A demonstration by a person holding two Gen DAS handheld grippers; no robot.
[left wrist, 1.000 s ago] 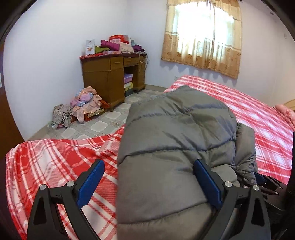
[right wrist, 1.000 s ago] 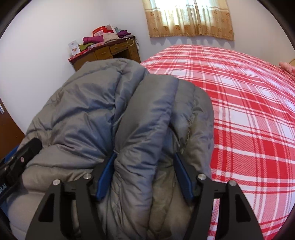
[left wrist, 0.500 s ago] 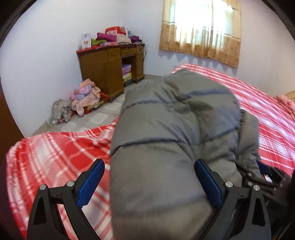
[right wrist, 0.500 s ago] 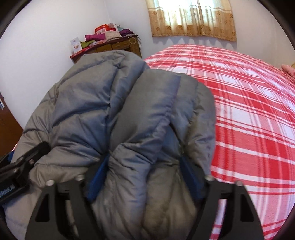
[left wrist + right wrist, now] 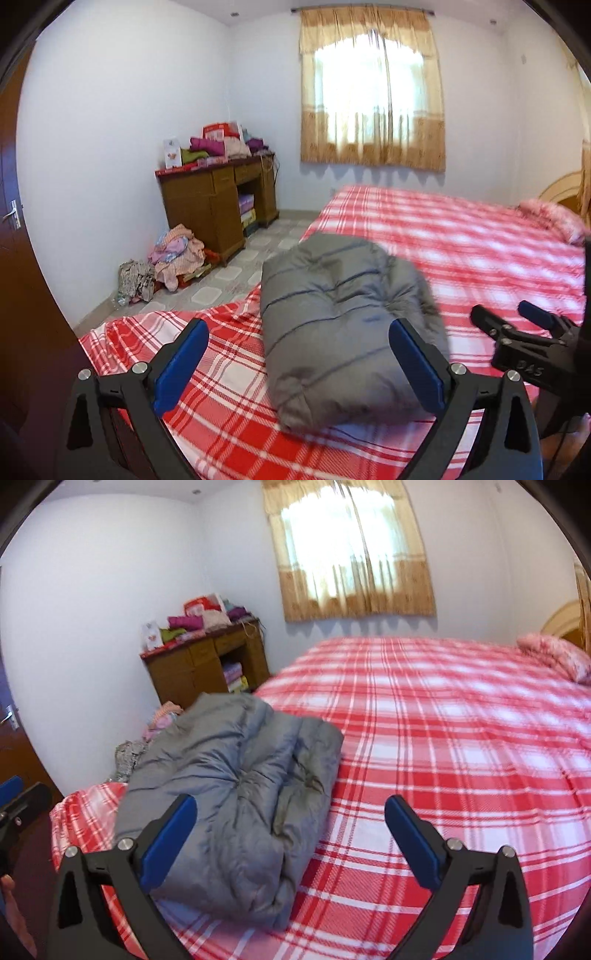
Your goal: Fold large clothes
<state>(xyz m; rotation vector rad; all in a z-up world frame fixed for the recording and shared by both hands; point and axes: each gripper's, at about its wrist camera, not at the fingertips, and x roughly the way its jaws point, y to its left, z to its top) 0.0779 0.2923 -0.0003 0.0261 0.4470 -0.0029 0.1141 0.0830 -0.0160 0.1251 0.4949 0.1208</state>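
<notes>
The grey quilted puffer jacket (image 5: 343, 325) lies folded into a compact bundle on the red-and-white plaid bed (image 5: 461, 738), near its foot corner (folding looks done). Left gripper (image 5: 301, 363) spread, empty; right gripper (image 5: 290, 834) opening, nothing between its fingers.

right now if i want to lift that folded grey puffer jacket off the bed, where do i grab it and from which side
Probably the rounded folded end of the grey quilted puffer jacket nearest the cameras, coming in low from the foot of the red plaid bed. There the layers meet in one thick roll, so a wide claw can pinch them all together. Its top is broad and puffy, so a grip from above would likely catch only the outer layer.
</notes>
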